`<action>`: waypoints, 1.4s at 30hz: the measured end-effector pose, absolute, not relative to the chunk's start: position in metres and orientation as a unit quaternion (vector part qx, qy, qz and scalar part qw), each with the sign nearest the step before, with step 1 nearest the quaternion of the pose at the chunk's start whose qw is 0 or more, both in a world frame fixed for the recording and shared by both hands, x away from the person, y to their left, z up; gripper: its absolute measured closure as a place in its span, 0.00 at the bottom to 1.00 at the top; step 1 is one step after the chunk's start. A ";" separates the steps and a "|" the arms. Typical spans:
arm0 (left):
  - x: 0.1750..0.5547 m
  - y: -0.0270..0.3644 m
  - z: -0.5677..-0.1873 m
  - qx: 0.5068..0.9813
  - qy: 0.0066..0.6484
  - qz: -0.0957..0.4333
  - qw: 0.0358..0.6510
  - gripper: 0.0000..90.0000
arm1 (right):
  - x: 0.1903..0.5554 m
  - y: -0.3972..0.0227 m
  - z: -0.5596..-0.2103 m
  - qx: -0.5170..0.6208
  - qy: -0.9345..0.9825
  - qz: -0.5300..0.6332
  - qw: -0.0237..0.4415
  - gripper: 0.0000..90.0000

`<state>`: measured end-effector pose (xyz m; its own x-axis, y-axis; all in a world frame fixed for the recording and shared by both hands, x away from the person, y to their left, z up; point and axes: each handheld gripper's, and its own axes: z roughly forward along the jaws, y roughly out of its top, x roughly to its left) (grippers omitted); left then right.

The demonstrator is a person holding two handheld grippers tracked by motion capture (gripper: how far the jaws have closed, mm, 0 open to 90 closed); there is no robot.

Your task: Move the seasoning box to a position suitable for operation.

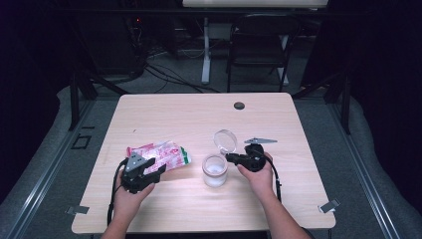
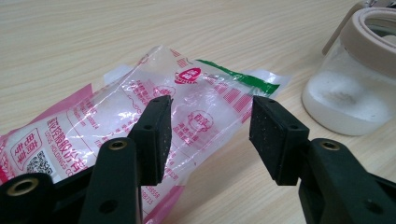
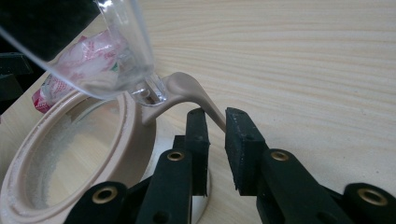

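**Jar open, packet lying flat beside it**

From the high view I see the jar [image 1: 215, 171], a squat clear pot with a pale band at its mouth and white grains in the bottom, standing near the middle of the light wooden table [image 1: 199, 114]. Its clear lid [image 1: 225, 141] is tipped up and back on a hinge. The packet [image 1: 160, 155], crinkled clear plastic with pink print and a green strip, lies flat to the jar's left. My left gripper [image 1: 158, 172] sits just at the packet's near edge; my right gripper [image 1: 230, 158] reaches the jar's rim from the right. A chair [image 1: 259, 47] and cables stand on the dark floor beyond.

In the left gripper view my jaws stand apart over the packet [image 2: 154, 107], pads not pressing it; the jar [image 2: 348, 93] is to the right.

The right gripper view adds the beige lever [image 3: 196, 95] at the hinge: it runs down between my pads, with a small gap showing, so I can't tell whether they pinch it
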<state>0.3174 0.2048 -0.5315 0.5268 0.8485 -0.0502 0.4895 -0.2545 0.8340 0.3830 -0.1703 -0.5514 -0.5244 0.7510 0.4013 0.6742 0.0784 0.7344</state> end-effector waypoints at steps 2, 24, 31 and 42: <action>0.319 0.204 -0.532 0.764 0.437 0.213 0.424 0.53 | 0.381 -0.172 -0.549 0.482 0.736 0.473 0.048 0.83; 0.333 0.160 -0.547 0.819 0.363 0.247 0.369 0.47 | 0.355 -0.191 -0.544 0.475 0.748 0.452 0.105 0.67; 0.338 0.141 -0.559 0.851 0.314 0.295 0.299 0.47 | 0.349 -0.197 -0.546 0.480 0.745 0.451 0.109 0.65; 0.358 0.135 -0.577 0.857 0.320 0.331 0.231 0.49 | 0.342 -0.207 -0.547 0.487 0.739 0.449 0.119 0.64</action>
